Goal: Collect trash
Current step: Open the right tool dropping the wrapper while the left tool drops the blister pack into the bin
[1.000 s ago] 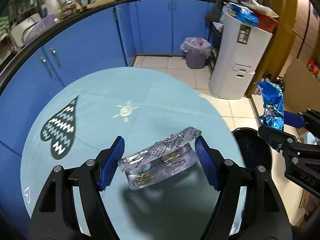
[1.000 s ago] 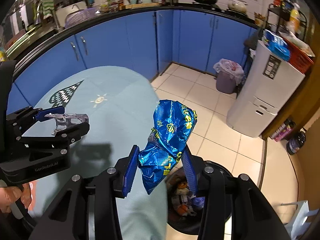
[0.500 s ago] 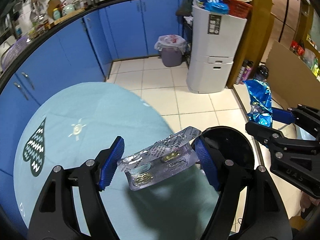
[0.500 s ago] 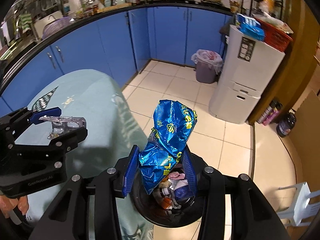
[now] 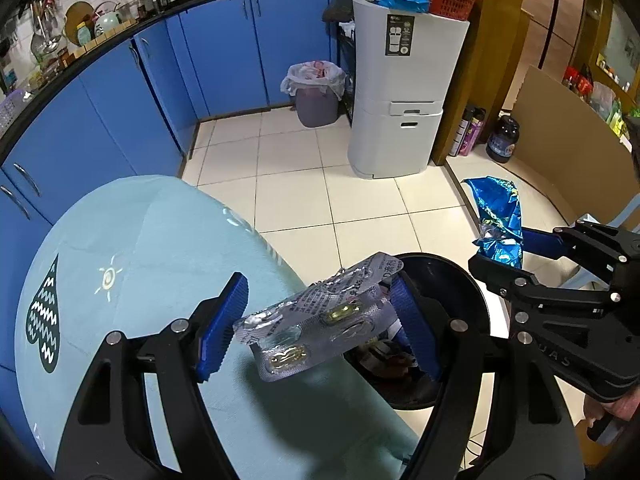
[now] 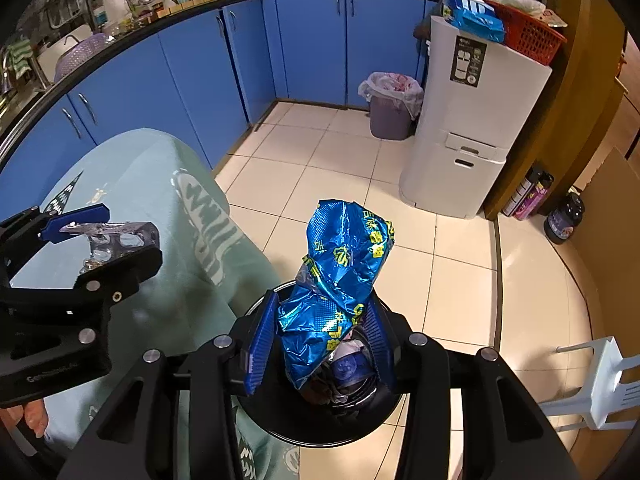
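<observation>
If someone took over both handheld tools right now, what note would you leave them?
Left tool: shut on a blister pack, at the table edge beside the black bin.
Right tool: shut on a blue wrapper, right above the bin, which already holds trash.
Done: both pieces picked up and brought to the bin.
Left: release the wrapper, then bring the pack over the bin and drop it.
</observation>
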`<state>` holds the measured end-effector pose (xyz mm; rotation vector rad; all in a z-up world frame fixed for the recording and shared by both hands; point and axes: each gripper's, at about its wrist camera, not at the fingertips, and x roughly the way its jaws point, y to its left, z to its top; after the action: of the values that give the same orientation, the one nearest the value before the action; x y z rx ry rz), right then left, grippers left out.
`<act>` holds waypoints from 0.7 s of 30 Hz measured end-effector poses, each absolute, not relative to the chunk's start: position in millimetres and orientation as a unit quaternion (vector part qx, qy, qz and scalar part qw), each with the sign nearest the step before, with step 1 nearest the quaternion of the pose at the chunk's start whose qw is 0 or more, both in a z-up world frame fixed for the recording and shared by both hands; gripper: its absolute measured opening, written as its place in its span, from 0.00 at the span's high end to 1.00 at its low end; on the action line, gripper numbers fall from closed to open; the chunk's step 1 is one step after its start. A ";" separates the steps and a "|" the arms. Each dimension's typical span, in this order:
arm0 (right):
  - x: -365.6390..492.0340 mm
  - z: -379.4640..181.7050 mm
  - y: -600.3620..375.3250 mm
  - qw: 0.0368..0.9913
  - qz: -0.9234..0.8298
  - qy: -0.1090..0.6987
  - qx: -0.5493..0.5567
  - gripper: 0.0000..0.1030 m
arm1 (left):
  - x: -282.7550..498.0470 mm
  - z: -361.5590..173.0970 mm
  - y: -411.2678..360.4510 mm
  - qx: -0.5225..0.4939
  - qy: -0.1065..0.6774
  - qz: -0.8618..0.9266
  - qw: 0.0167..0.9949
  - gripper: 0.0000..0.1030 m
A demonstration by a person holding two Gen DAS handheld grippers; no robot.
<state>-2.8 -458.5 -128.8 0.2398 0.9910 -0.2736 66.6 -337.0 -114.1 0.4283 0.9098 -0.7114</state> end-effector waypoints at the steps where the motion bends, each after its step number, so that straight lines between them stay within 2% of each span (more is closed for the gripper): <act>1: -2.6 -130.2 -459.8 0.863 -0.131 0.474 0.116 0.59 | 67.0 -115.1 -338.6 0.202 0.428 -0.334 0.815 0.29; 13: -1.7 -141.8 -471.2 0.851 -0.144 0.490 0.126 0.57 | 65.8 -122.2 -351.9 0.211 0.431 -0.346 0.806 0.28; 15: -2.5 -143.6 -472.0 0.849 -0.146 0.494 0.122 0.45 | 64.7 -122.7 -353.9 0.212 0.431 -0.348 0.805 0.28; 16: -2.6 -144.1 -471.8 0.848 -0.152 0.495 0.114 0.29 | 64.5 -123.1 -354.9 0.212 0.432 -0.349 0.804 0.27; 17: -4.1 -143.5 -472.6 0.849 -0.163 0.492 0.102 0.22 | 65.1 -123.5 -355.6 0.213 0.431 -0.348 0.805 0.27; 21: -12.2 -141.2 -483.2 0.848 -0.185 0.486 0.102 0.20 | 64.0 -124.4 -360.1 0.214 0.432 -0.352 0.802 0.26</act>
<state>-12.2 -483.2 -141.2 0.2159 1.0241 -0.3908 64.0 -360.1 -124.4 0.4584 0.9267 -0.7537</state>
